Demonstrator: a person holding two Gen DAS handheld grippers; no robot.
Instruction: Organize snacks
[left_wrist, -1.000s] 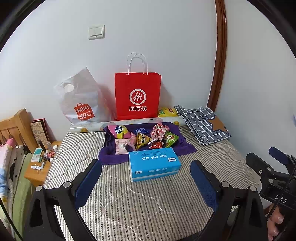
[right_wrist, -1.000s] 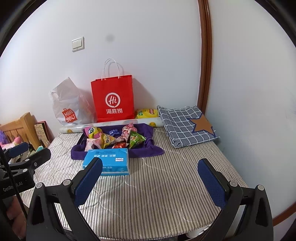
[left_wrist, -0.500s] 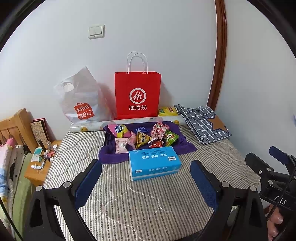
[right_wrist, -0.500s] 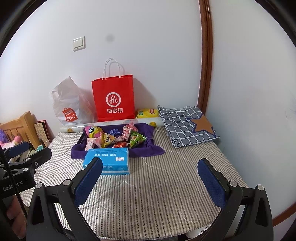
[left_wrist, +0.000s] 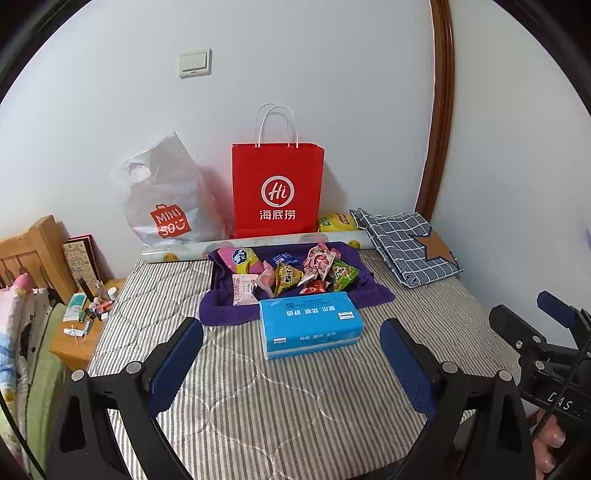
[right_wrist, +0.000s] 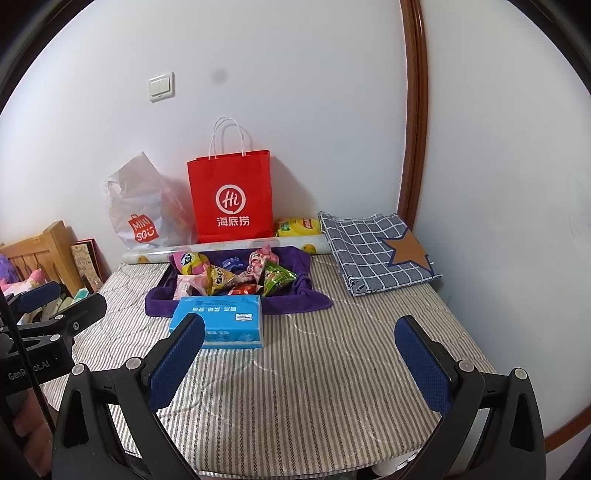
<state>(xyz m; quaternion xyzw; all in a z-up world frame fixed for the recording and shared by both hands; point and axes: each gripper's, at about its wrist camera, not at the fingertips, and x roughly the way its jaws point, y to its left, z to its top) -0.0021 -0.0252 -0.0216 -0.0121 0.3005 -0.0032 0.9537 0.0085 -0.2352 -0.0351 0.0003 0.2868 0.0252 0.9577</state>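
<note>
1. my left tool hangs low over the near end of the striped bed, its blue pads spread wide with nothing between them.
2. my right tool sits to its right at about the same height, equally wide apart and empty. each tool shows at the edge of the other's view, so they are side by side.
3. ahead of the left tool, touching neither pad, lies a blue tissue pack, long axis running left to right across my line of approach.
4. just behind it, the snacks are heaped in a tray lined with purple cloth. from the left tool they lie straight ahead; from the right tool they lie ahead and to the left, so i judge the left hand the nearer.
5. the reach must pass over the tissue pack, i think.
6. furthest back, against the wall, stand a red paper bag and a grey plastic bag, with a folded checked cloth to the right.
</note>
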